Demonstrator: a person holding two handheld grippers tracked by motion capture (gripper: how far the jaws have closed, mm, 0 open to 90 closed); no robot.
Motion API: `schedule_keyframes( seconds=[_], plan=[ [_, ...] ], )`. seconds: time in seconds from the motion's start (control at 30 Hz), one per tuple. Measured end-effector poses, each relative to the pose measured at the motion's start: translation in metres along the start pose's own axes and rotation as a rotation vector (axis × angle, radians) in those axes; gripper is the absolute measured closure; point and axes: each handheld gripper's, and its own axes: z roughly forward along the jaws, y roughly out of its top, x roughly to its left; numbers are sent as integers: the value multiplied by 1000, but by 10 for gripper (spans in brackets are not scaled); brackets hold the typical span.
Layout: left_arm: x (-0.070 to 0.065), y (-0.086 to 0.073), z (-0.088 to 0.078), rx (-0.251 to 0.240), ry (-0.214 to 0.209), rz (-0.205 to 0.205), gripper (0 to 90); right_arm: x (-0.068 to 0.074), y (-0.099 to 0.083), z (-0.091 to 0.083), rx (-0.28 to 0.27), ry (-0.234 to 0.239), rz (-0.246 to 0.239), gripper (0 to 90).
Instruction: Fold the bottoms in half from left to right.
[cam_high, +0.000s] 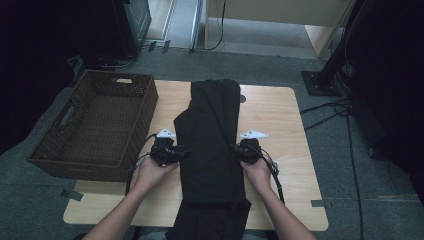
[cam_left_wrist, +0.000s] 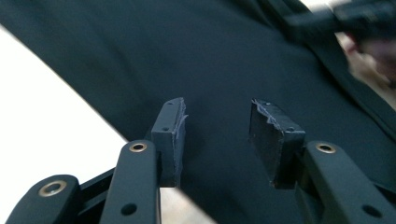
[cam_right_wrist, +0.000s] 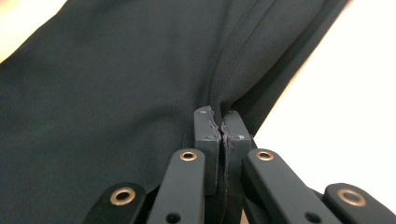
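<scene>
A pair of black trousers (cam_high: 212, 130) lies lengthwise down the middle of the wooden table (cam_high: 280, 115), its near end hanging over the front edge. My left gripper (cam_high: 186, 152) is at the cloth's left edge. In the left gripper view it (cam_left_wrist: 217, 112) stands open just above the dark fabric (cam_left_wrist: 210, 51), and nothing is pinched between its pads. My right gripper (cam_high: 234, 148) is at the right edge. Seen in the right gripper view, it (cam_right_wrist: 218, 116) is shut on a raised fold of the trousers (cam_right_wrist: 116, 84) near the hem.
A dark wicker basket (cam_high: 95, 125) sits on the table's left side, close to my left hand. Bare tabletop lies to the right of the trousers. Cables (cam_high: 330, 112) and a stand base (cam_high: 320, 82) are on the floor beyond the right edge.
</scene>
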Motion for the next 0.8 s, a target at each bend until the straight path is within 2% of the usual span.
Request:
schedule_keyframes(
  seconds=[0.1,0.2,0.3,0.37,0.5,0.57,0.67,0.77,0.8],
  plan=[
    [8,14,8,1,23,7,526,6,-10,-10,10,24,-21,878],
    [16,26,14,-2,43,5,499,11,-19,-20,21,41,-11,878],
    [29,42,23,-4,85,18,486,13,-24,-28,34,56,-9,878],
    [37,49,27,-10,97,3,467,15,-27,-32,44,71,-10,878],
    [49,56,39,-1,125,-12,453,22,-33,-38,63,99,-33,877],
    [52,56,46,10,127,-21,453,26,-36,-41,64,87,-58,874],
    [51,55,54,37,149,10,458,26,-39,-42,54,81,-55,872],
    [48,51,58,46,138,28,548,26,-41,-45,58,82,-46,872],
    [47,50,59,48,131,31,642,26,-42,-46,57,86,-41,871]
  ],
)
